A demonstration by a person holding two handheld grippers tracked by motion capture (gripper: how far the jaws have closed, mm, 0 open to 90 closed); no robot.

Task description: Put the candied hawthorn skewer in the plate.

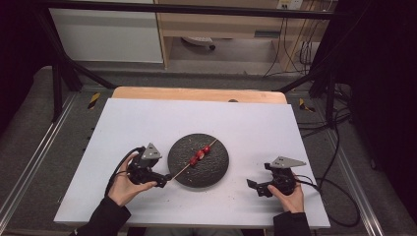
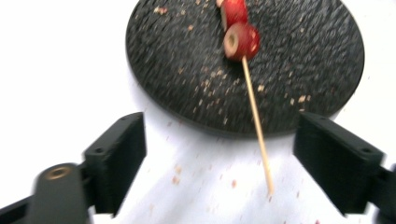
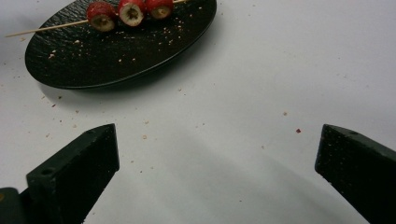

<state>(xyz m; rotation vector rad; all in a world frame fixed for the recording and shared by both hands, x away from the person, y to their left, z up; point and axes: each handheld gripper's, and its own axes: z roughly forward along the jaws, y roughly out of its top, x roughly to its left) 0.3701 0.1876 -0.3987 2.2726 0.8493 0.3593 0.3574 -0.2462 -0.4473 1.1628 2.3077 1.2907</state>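
A thin wooden skewer [image 1: 183, 170] [image 2: 256, 116] [image 3: 46, 29] threaded with three red fruit pieces [image 1: 199, 155] [image 2: 241, 39] [image 3: 130, 11] lies across a round black plate [image 1: 216, 172] [image 2: 177, 65] [image 3: 116, 56] in the middle of the white table. Its bare end sticks out over the plate's near-left rim. My left gripper [image 1: 164, 180] [image 2: 219, 154] sits just off that end, jaws open, the skewer tip lying loose between them without touching either pad. My right gripper [image 1: 255, 187] [image 3: 217, 163] rests on the table right of the plate, open and empty.
Small crumbs speckle the plate and the white tabletop [image 1: 147, 123] around it. A wooden board edge [image 1: 196, 93] runs along the table's far side. Black cables [image 1: 339, 196] trail off the right edge, and metal frame legs stand beyond the table.
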